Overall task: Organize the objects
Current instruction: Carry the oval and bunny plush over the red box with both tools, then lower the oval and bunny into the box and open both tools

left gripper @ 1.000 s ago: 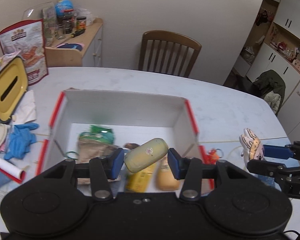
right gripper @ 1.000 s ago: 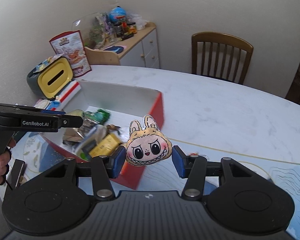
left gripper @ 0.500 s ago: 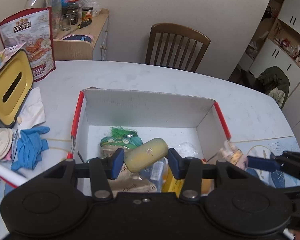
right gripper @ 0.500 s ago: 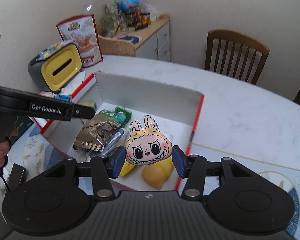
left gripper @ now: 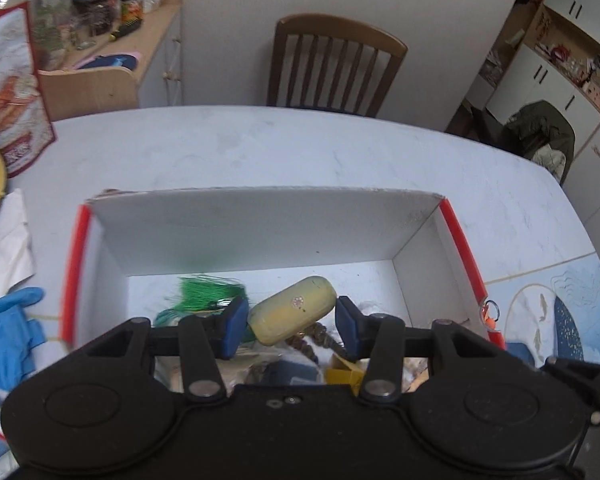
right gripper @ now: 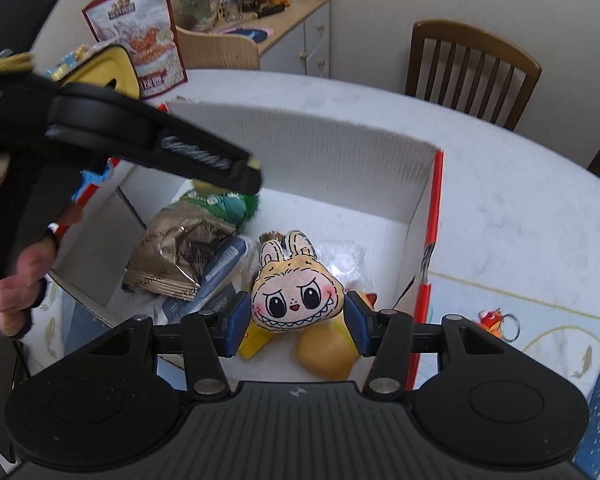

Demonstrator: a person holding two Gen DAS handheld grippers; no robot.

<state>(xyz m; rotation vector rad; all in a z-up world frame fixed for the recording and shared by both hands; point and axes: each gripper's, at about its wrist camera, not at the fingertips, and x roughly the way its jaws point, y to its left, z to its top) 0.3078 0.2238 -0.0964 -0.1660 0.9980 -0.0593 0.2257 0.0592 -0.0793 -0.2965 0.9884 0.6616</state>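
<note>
left tool (left gripper: 288,322) clamps yellow-green capsule case (left gripper: 292,310) over box (left gripper: 260,220) middle | right tool (right gripper: 296,316) grips bunny plush charm (right gripper: 296,292) over box near-right corner | advice: lower both clear of the walls, release onto bare floor

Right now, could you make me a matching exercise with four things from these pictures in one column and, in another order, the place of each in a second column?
Things:
1. yellow case
2. bunny plush
3. blue glove
4. red keychain

Places:
A. on the table, left of the box
B. in the right hand-held gripper
C. on the mat, right of the box
D. in the left hand-held gripper

Pairs: 1-D, 2-B, 3-A, 4-C
</note>
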